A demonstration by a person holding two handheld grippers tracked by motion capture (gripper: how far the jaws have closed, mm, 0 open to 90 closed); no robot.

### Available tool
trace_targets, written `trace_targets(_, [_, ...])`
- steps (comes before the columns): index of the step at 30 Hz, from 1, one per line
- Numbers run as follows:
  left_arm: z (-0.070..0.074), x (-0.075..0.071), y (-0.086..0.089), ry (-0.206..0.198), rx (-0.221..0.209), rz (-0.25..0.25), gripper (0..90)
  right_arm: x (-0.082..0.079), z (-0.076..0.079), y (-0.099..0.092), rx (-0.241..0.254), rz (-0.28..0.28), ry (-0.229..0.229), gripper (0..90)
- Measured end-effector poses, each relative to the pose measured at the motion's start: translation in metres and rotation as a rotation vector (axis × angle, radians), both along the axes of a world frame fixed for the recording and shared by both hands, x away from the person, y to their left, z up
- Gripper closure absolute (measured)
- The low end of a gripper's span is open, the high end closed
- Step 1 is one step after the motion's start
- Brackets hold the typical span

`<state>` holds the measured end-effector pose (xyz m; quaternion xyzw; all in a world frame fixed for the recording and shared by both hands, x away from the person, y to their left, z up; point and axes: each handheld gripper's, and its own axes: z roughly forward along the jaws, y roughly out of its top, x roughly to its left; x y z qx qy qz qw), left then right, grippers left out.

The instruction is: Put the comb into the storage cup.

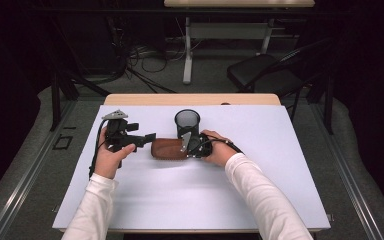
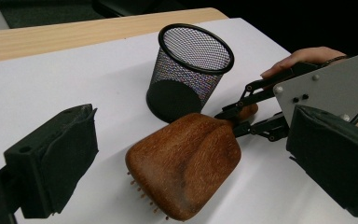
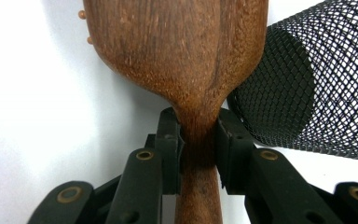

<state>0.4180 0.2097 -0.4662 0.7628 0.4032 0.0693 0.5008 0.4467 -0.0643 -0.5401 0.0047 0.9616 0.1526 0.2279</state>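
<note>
The right gripper (image 3: 199,140) is clamping the neck of the wooden hairbrush (image 3: 182,51), which is lying at frame centre beside the mesh cup (image 3: 317,84), risking the heavy head pivoting and toppling that cup when lifted.

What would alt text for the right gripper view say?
Two black jaws clamp the narrow neck of a wooden hairbrush, its back up, lying on a white table. A black mesh cup stands just right of it.
</note>
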Motion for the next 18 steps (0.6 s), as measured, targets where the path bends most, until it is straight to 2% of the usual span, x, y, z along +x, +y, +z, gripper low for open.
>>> trace_targets(18, [-0.0005, 0.0006, 0.0014, 0.001, 0.0, 0.003, 2.2, -0.0055, 0.0003, 0.0008, 0.015, -0.005, -0.038, 74.3])
